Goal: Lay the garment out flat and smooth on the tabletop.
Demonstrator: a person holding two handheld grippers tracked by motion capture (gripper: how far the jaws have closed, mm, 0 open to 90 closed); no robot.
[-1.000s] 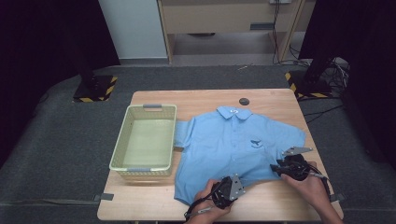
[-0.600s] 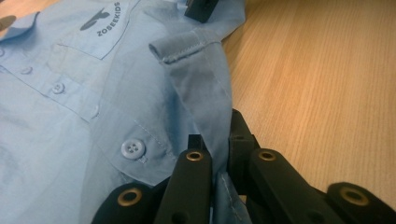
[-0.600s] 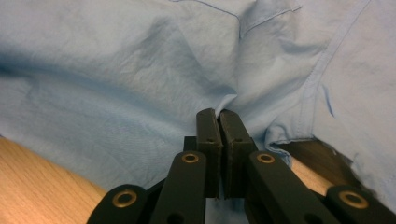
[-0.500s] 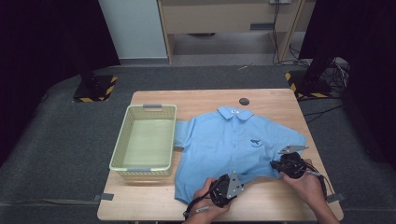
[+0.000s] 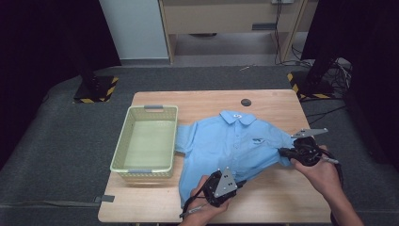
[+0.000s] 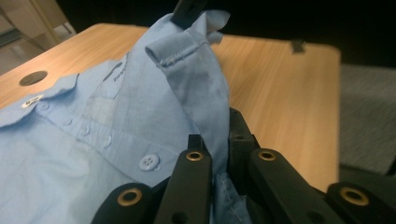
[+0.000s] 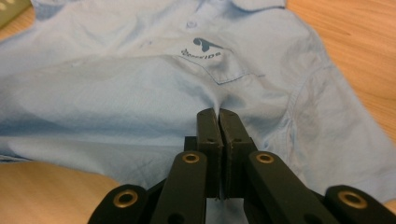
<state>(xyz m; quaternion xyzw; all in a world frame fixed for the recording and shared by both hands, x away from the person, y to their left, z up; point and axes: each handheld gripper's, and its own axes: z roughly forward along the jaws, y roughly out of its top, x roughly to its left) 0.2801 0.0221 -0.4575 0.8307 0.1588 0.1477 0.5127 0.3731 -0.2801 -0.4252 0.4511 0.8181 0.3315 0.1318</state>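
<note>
High view: a light blue shirt [image 5: 230, 141] lies spread on the tabletop [image 5: 282, 197], a pale green basket [image 5: 146, 141] just beside its left sleeve and a dark round hole [image 5: 246, 102] beyond the collar. Left gripper view: the left tongs [image 6: 215, 140] are clamped on a raised fold of the shirt (buttons alongside). Right gripper view: the right tongs [image 7: 218, 116] pinch cloth below the printed chest pocket [image 7: 219, 63].
</note>
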